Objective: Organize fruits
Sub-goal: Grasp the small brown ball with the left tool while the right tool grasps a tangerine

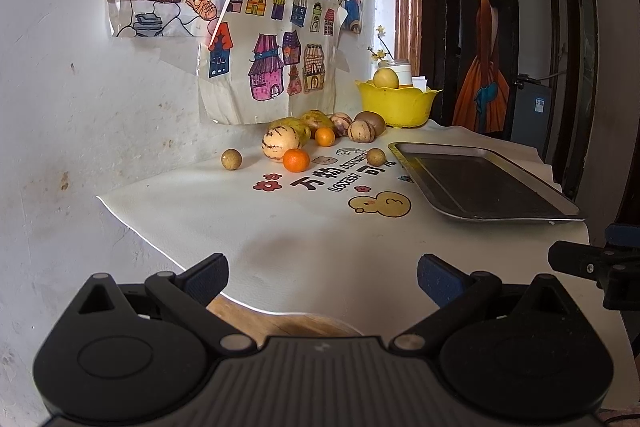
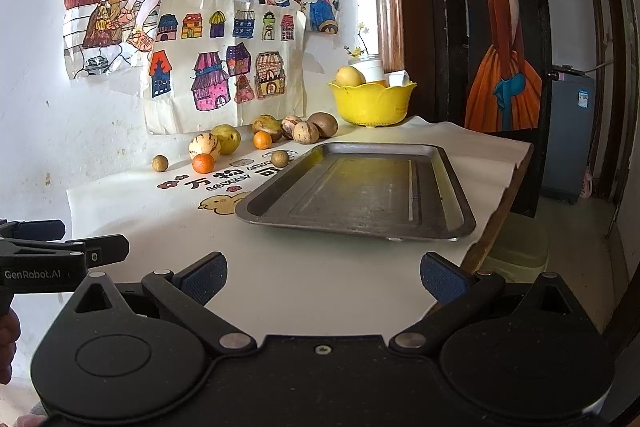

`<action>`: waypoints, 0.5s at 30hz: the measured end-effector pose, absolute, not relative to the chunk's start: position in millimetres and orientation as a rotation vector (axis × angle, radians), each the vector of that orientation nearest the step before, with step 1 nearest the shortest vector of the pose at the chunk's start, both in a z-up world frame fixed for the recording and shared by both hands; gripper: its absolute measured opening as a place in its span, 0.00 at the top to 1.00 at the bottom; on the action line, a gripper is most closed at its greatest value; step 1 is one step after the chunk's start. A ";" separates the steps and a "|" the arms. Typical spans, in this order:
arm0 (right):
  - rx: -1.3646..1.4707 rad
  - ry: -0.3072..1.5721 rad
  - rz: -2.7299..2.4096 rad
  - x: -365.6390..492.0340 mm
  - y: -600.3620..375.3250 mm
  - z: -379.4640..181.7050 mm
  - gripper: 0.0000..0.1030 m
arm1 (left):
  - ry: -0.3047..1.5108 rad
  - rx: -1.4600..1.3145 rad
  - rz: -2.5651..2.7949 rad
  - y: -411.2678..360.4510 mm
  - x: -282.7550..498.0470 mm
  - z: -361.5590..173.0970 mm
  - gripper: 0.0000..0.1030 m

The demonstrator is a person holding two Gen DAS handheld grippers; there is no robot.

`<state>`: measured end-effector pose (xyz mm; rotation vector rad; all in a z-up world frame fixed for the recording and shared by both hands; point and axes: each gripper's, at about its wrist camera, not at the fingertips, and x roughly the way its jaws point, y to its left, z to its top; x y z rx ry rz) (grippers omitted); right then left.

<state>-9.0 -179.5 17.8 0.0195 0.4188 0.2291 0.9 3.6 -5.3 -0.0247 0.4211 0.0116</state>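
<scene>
Fruits (image 2: 256, 143) on white tablecloth (image 2: 320, 267)

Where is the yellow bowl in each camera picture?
Left wrist view: yellow bowl sits right of centre, behind the fruit pile.
Right wrist view: yellow bowl sits just right of centre, beyond the tray.
Shared landmark: metal tray.

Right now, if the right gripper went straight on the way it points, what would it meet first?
Most likely the metal tray. The right gripper is open over bare cloth, and the tray's near rim lies straight ahead. Depth is unclear, so it might pass above the rim.
</scene>
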 end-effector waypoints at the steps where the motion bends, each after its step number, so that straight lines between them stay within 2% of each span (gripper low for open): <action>1: 0.013 0.418 0.243 -7.7 -178.3 18.8 0.00 | 0.425 -0.026 0.014 4.7 3.1 -3.6 0.00; 15: -0.167 0.385 0.452 57.4 -165.6 75.9 0.00 | 0.395 -0.010 0.087 41.1 52.0 28.9 0.00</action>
